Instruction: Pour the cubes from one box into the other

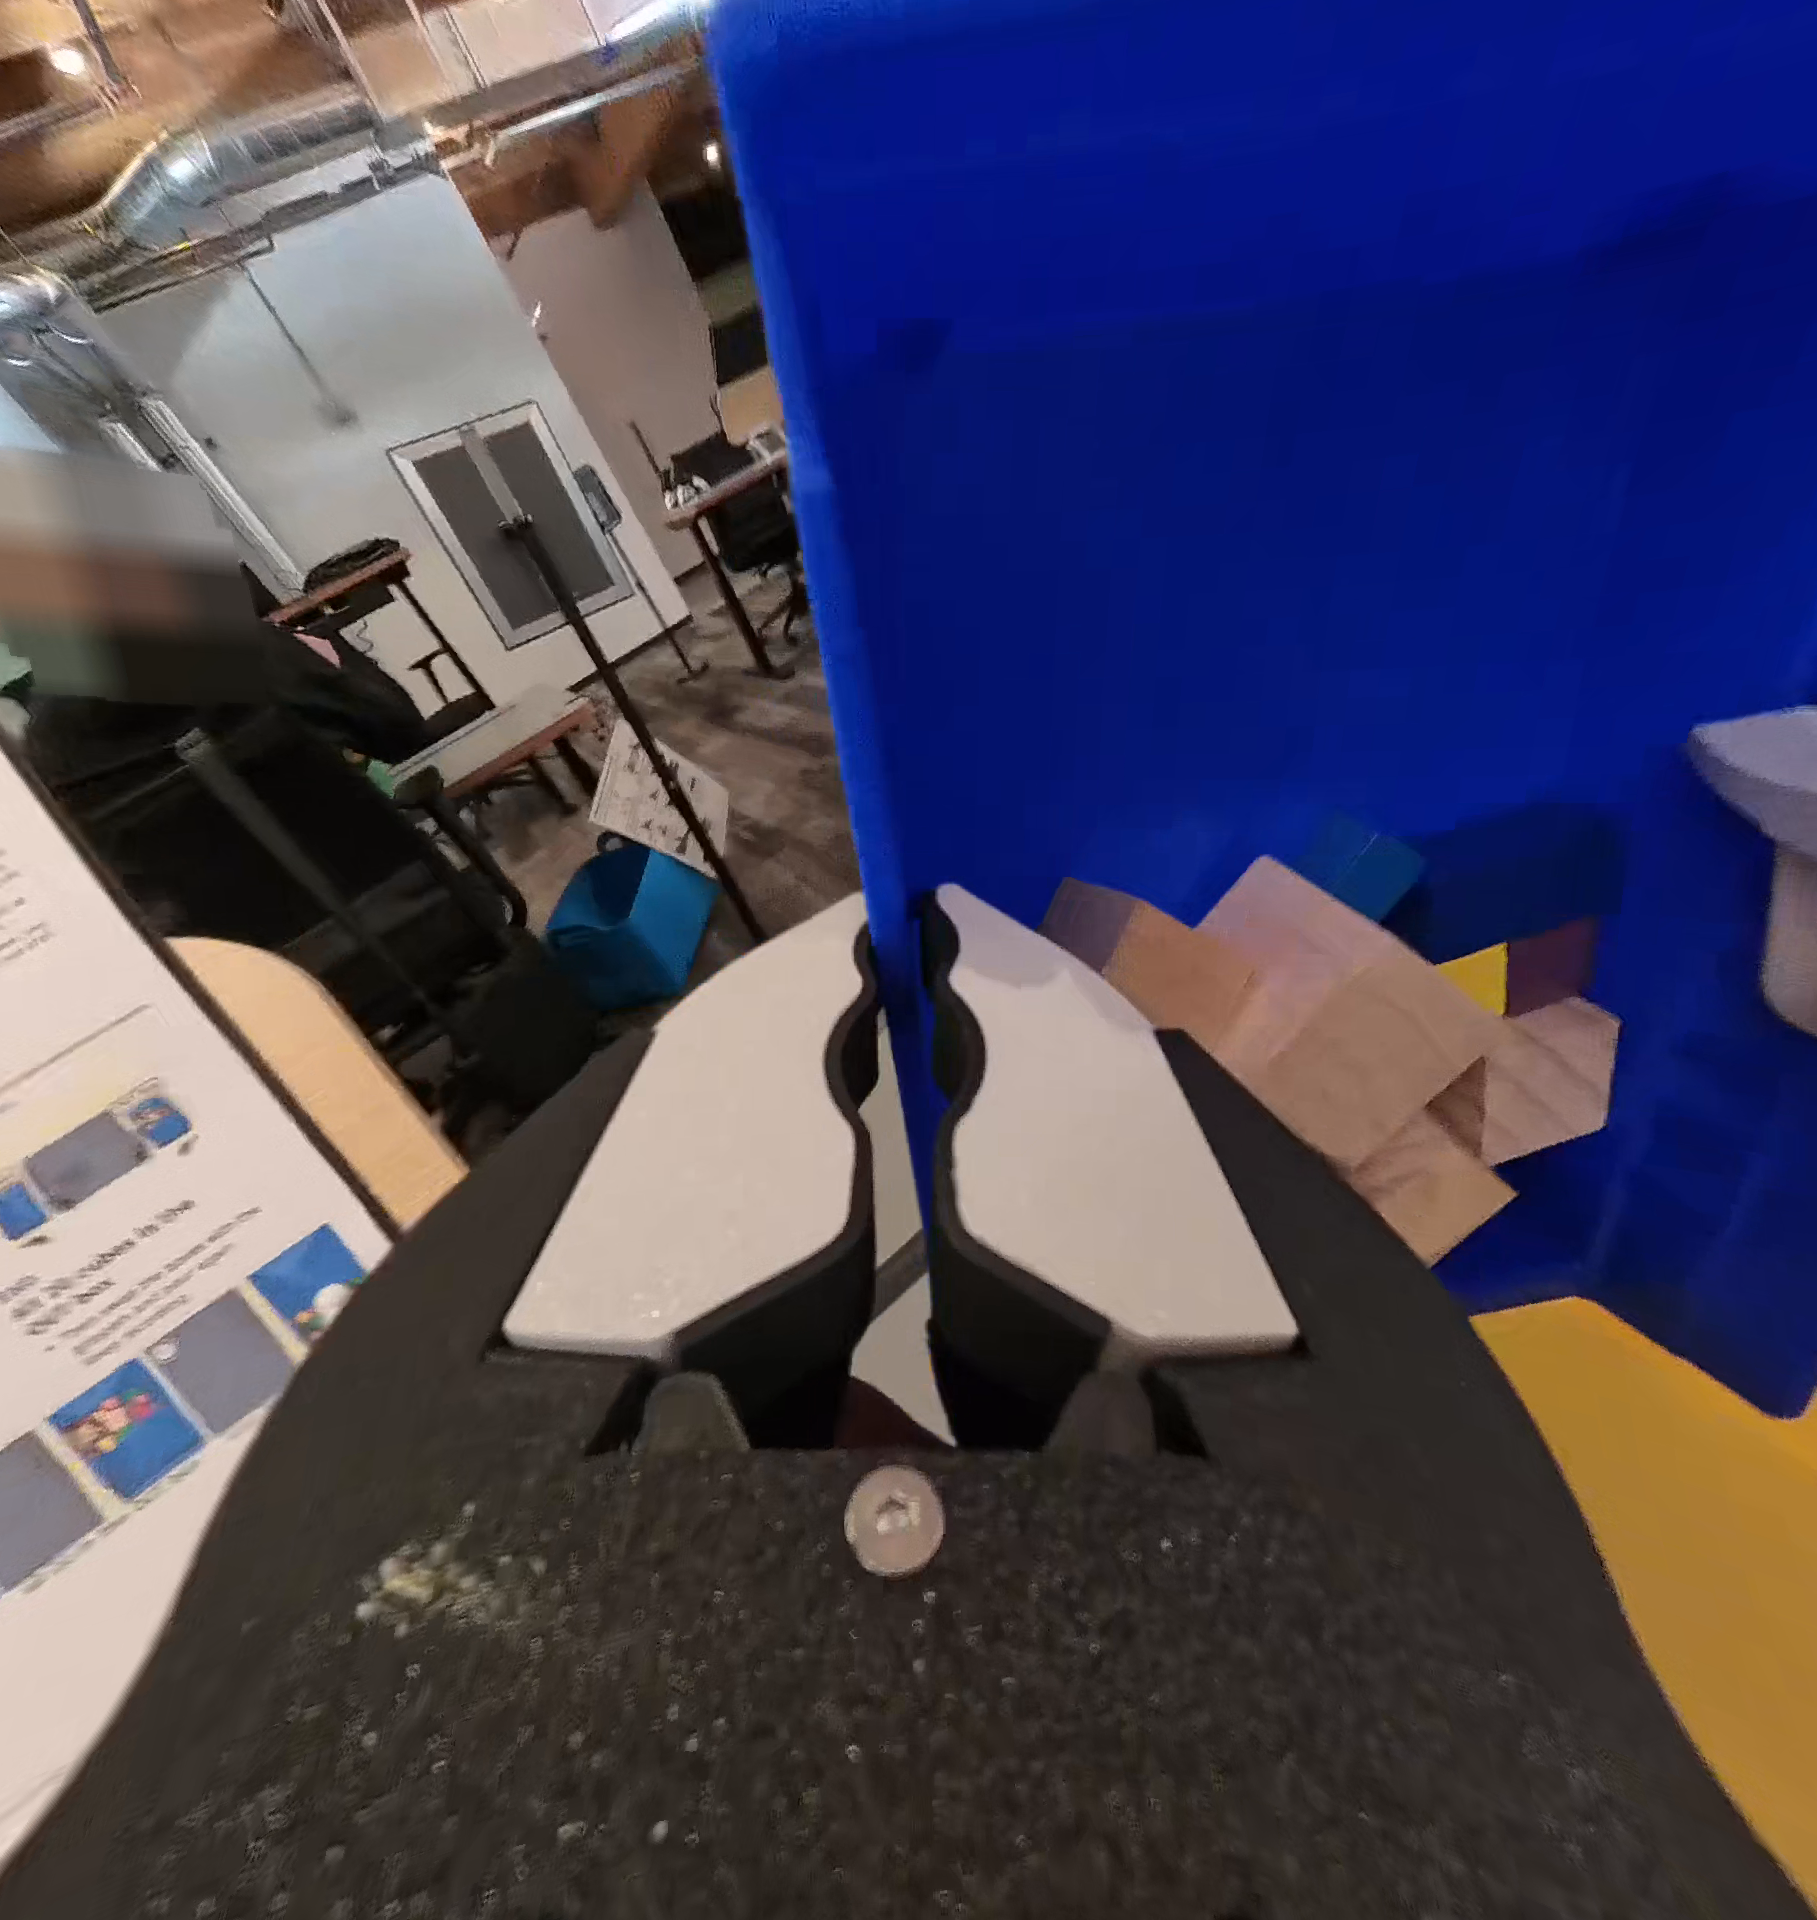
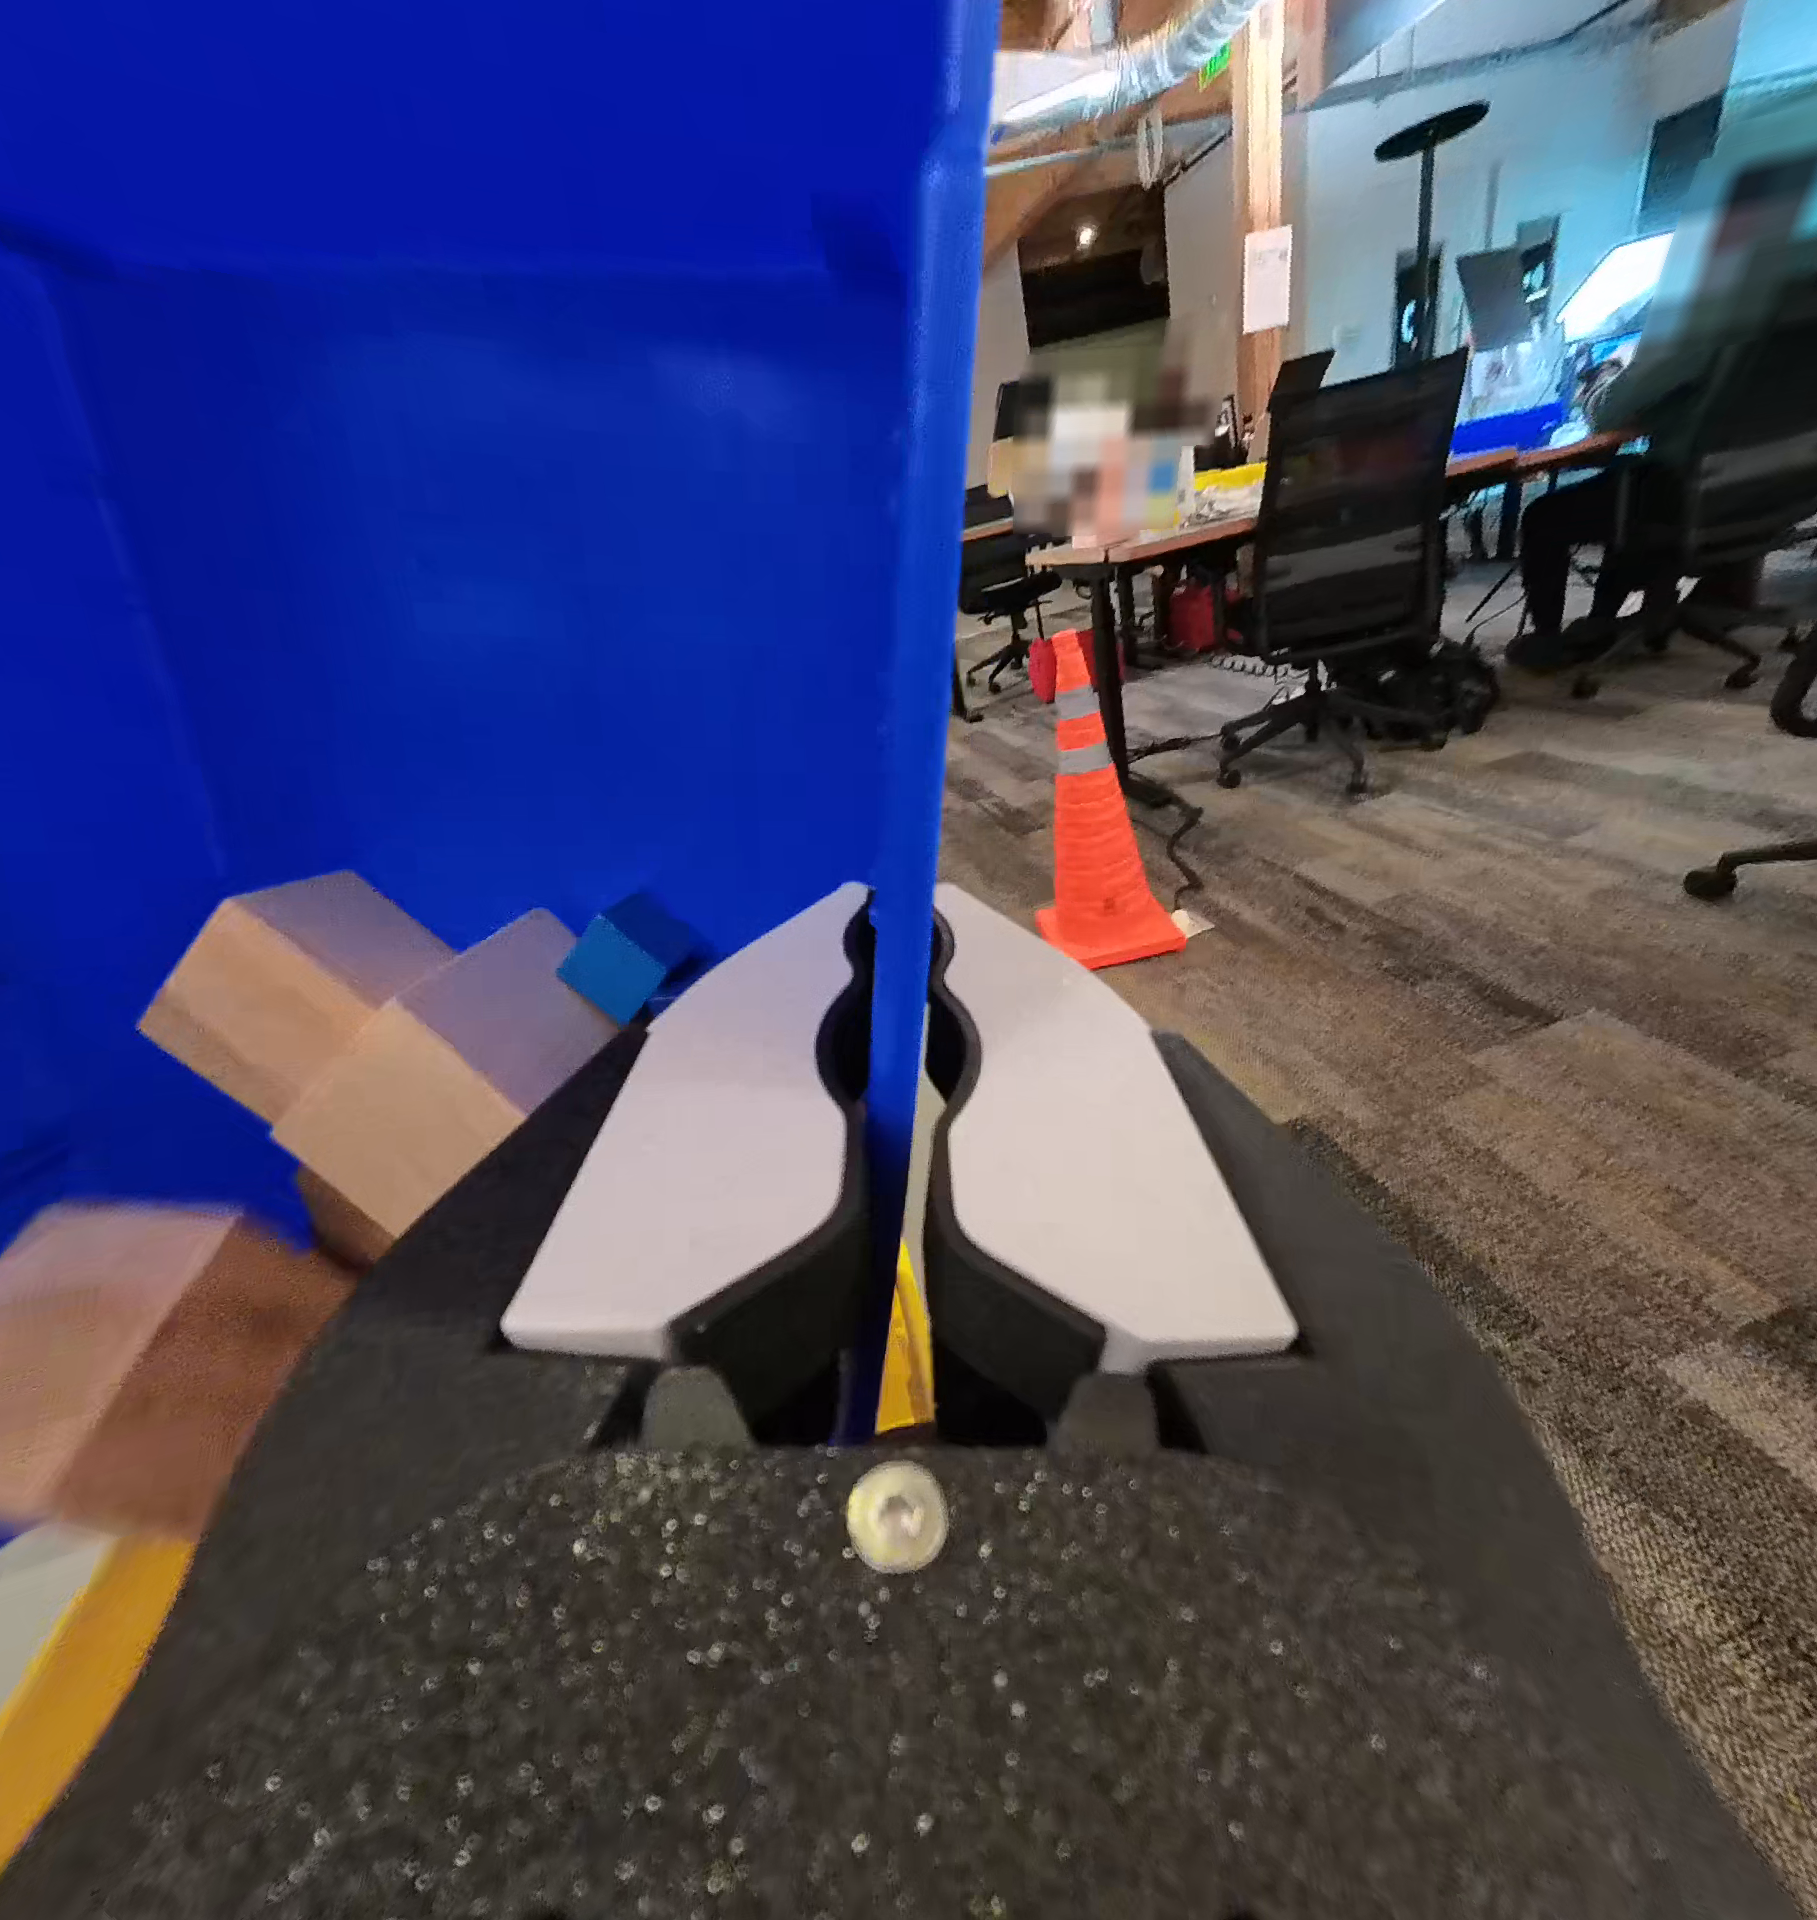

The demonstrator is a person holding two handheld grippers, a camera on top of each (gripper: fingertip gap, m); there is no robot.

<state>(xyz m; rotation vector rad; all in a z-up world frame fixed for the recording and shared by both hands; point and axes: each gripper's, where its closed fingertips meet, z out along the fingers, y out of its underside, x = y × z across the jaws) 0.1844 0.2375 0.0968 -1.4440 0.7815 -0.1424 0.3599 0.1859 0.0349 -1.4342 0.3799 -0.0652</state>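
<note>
Left wrist view shows the left gripper point(image 1: 899, 935), like the right gripper point(image 2: 902, 925), pinched on a thin wall of the tipped-up box point(image 1: 1247, 468), stiff, light plastic; wooden cubes point(image 1: 1330, 1039) slide loose inside.

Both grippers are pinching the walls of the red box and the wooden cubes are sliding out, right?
Almost. The box is blue, not red, as both wrist views show. The rest holds: the left gripper and the right gripper each have their jaws closed on a wall of it, and the wooden cubes are tumbling toward its open side.
</note>
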